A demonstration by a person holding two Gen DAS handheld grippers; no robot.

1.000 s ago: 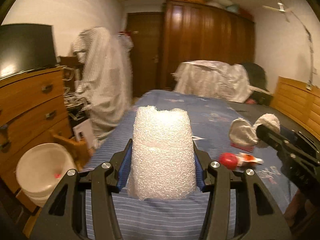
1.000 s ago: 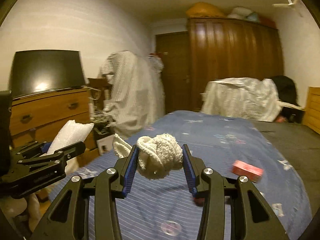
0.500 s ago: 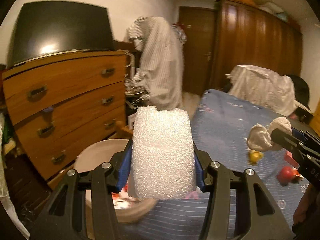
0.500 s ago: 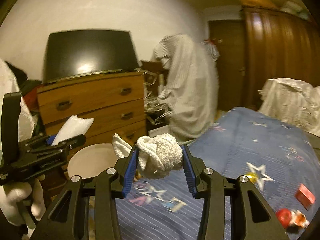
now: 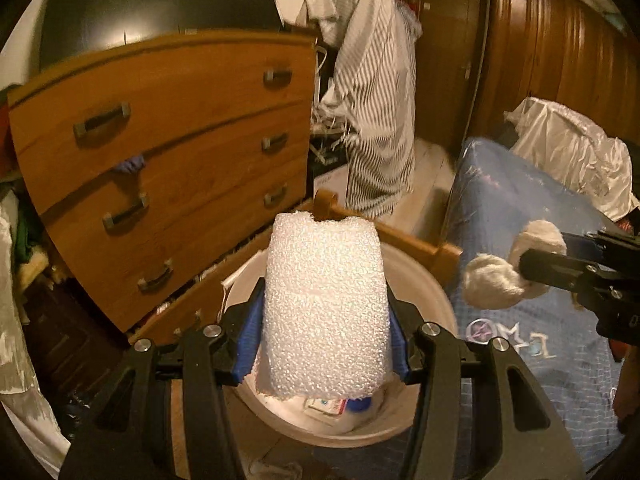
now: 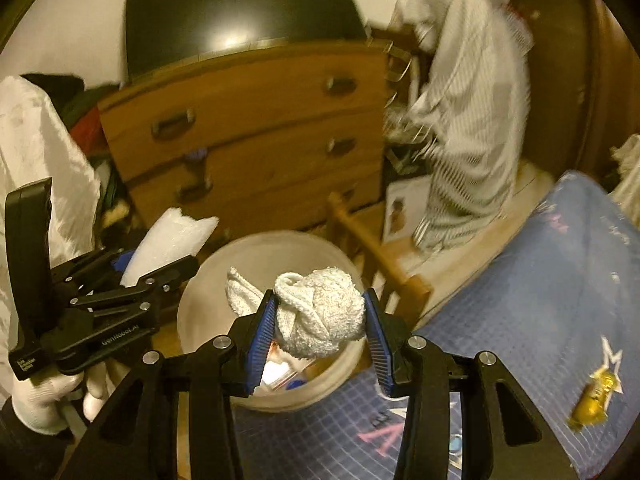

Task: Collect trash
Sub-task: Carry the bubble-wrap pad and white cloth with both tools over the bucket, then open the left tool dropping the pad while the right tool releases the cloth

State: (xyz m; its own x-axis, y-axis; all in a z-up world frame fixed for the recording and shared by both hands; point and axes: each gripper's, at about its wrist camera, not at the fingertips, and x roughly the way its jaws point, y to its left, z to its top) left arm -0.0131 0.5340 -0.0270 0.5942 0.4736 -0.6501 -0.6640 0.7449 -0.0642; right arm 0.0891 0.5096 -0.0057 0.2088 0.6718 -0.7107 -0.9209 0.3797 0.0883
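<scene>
My left gripper [image 5: 322,344] is shut on a white foam sheet [image 5: 326,304] rolled into a short tube, held upright over a white bucket [image 5: 424,280] beside the bed. The bucket holds some wrappers at its bottom. My right gripper [image 6: 320,330] is shut on a knotted white cloth [image 6: 320,320] above the same bucket [image 6: 200,308]. In the left wrist view the right gripper [image 5: 516,268] and its cloth [image 5: 496,280] show at the right. In the right wrist view the left gripper [image 6: 168,264] with the foam sheet [image 6: 168,244] shows at the left, held by a white-gloved hand [image 6: 40,404].
A wooden chest of drawers [image 5: 172,152] with a dark TV [image 6: 240,20] on top stands behind the bucket. The bed with a blue cover [image 6: 552,304] lies to the right, with a yellow wrapper [image 6: 596,396] on it. A striped cloth-draped object [image 5: 372,92] stands further back.
Both grippers have swung left from over the bed to above the white bucket, still holding the foam sheet and the cloth. The bed's trash has left the left wrist view.
</scene>
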